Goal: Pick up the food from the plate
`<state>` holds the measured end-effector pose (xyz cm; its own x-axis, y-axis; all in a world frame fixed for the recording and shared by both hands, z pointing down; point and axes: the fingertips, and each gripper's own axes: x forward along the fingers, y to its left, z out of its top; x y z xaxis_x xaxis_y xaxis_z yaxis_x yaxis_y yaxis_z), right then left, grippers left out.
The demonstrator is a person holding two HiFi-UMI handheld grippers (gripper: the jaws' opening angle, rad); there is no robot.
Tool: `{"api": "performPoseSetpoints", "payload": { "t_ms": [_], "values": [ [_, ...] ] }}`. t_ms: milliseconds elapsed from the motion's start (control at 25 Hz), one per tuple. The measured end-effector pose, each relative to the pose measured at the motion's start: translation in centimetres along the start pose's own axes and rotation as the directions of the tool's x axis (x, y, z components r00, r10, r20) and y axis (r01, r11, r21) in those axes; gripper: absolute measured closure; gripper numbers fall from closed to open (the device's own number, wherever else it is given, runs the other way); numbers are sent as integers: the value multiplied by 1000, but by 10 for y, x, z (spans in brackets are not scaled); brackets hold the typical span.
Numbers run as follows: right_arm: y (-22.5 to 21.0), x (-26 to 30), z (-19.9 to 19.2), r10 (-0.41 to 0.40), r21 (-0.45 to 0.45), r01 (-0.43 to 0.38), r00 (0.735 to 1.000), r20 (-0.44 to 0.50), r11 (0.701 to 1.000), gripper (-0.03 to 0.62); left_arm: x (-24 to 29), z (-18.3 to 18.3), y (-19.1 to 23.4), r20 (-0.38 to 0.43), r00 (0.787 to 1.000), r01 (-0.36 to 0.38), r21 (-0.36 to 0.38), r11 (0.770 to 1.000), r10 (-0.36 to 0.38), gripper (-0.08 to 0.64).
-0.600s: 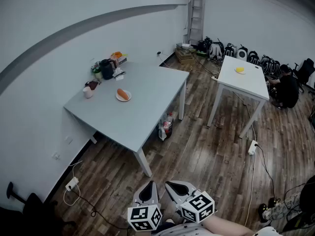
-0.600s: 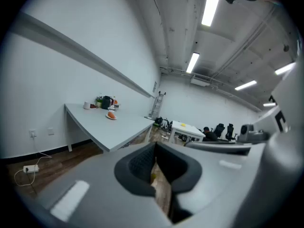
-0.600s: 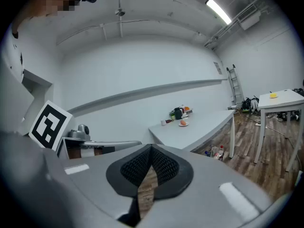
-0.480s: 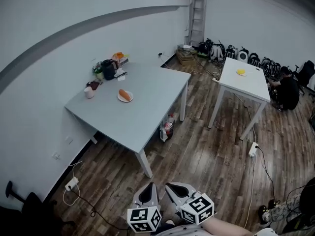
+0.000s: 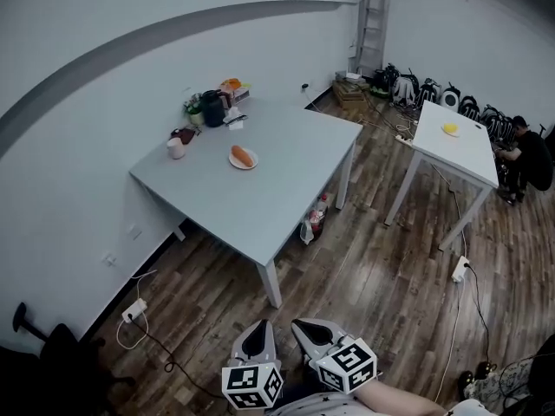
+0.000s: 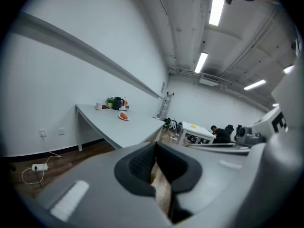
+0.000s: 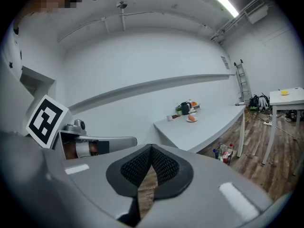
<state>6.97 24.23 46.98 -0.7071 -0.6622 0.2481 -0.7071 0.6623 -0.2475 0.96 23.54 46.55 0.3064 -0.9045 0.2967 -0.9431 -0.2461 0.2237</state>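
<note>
An orange piece of food [image 5: 244,155] lies on a small white plate [image 5: 235,161] on the grey table [image 5: 251,198], far ahead of me. The same food [image 6: 123,116] shows small in the left gripper view, and again as the food [image 7: 191,118] in the right gripper view. My left gripper [image 5: 258,340] and right gripper [image 5: 310,330] hang side by side at the bottom of the head view, over the wooden floor and well short of the table. Both are shut with nothing between their jaws.
At the table's far end stand a dark kettle [image 5: 212,108], a white cup [image 5: 176,148] and other small items. A second white table [image 5: 455,148] with a yellow object [image 5: 450,129] stands to the right. A person [image 5: 527,159] sits beyond it. A ladder [image 5: 370,24] leans on the back wall. Cables [image 5: 147,338] lie on the floor.
The head view has shifted: the table and the plate now sit further right and slightly lower in it. The grippers keep their place and stay shut.
</note>
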Motion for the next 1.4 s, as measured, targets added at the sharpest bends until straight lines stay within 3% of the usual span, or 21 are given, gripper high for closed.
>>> {"api": "performPoseSetpoints", "payload": {
  "t_ms": [240, 600, 840, 1040, 1200, 1400],
  "values": [
    [-35, 65, 25, 56, -53, -57, 998, -13, 997, 594, 56, 21, 35, 25, 999, -33, -26, 999, 34, 552],
    [-110, 160, 115, 88, -149, -83, 996, 29, 985, 594, 164, 99, 62, 79, 996, -38, -6, 999, 39, 552],
    [-148, 212, 128, 132, -151, -130, 991, 5, 980, 594, 219, 121, 88, 109, 990, -86, 7, 996, 85, 552],
    [-161, 249, 134, 142, -149, -145, 989, -33, 978, 594, 246, 129, 123, 79, 989, -125, -24, 992, 127, 552],
    [-173, 286, 143, 120, -153, -125, 992, -41, 980, 594, 273, 131, 155, 47, 992, -112, -39, 993, 113, 552],
    [-201, 351, 160, 37, -150, -49, 996, -78, 988, 594, 318, 146, 208, 6, 998, -67, -25, 997, 68, 552]
  ]
}}
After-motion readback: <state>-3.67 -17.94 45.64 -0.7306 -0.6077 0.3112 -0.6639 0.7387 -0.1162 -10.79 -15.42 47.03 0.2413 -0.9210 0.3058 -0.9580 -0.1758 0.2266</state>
